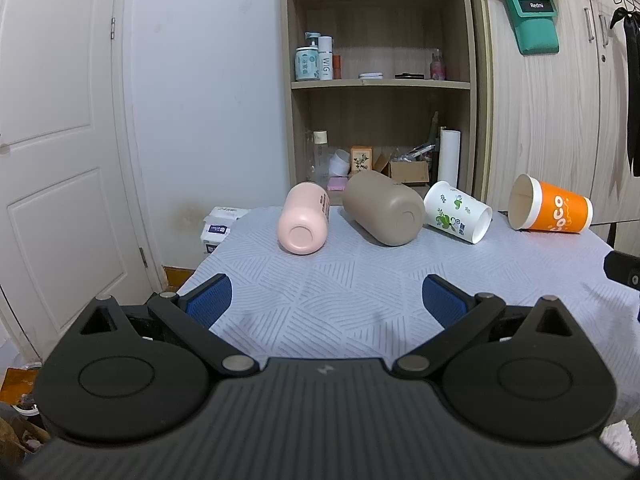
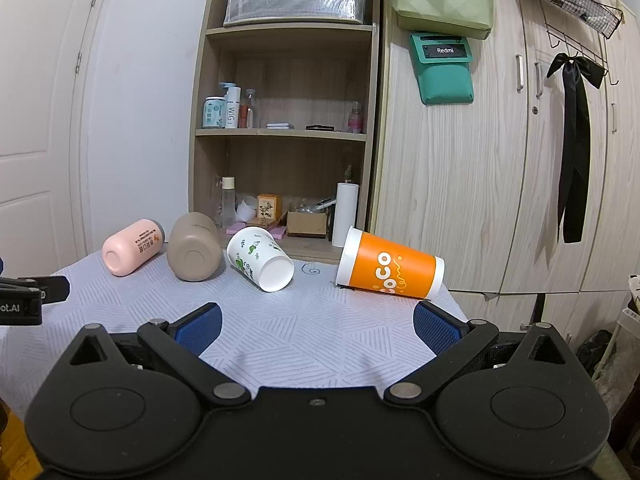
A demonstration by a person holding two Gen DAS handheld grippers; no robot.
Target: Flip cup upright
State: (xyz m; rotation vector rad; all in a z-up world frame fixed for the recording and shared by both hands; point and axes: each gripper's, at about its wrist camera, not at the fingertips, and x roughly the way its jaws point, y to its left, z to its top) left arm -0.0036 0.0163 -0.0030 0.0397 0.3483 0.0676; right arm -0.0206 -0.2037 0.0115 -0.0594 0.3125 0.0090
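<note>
Four cups lie on their sides in a row along the bench's (image 1: 320, 300) far edge: pink cup (image 1: 303, 218), tan cup (image 1: 384, 208), floral paper cup (image 1: 457, 212), orange cup (image 2: 390, 265) nearest the right corner. The left hand-held gripper (image 1: 326, 300) and right hand-held gripper (image 2: 318, 328) hover at the near edge, both spread wide and holding nothing

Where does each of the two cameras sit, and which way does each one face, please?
Left wrist: on the left tongs, facing the pink cup and brown cup; own blue pads spread.
Right wrist: on the right tongs, facing the orange cup; left tongs at its left edge.
Shared: all four cups, including the floral cup, and the shelf.
</note>
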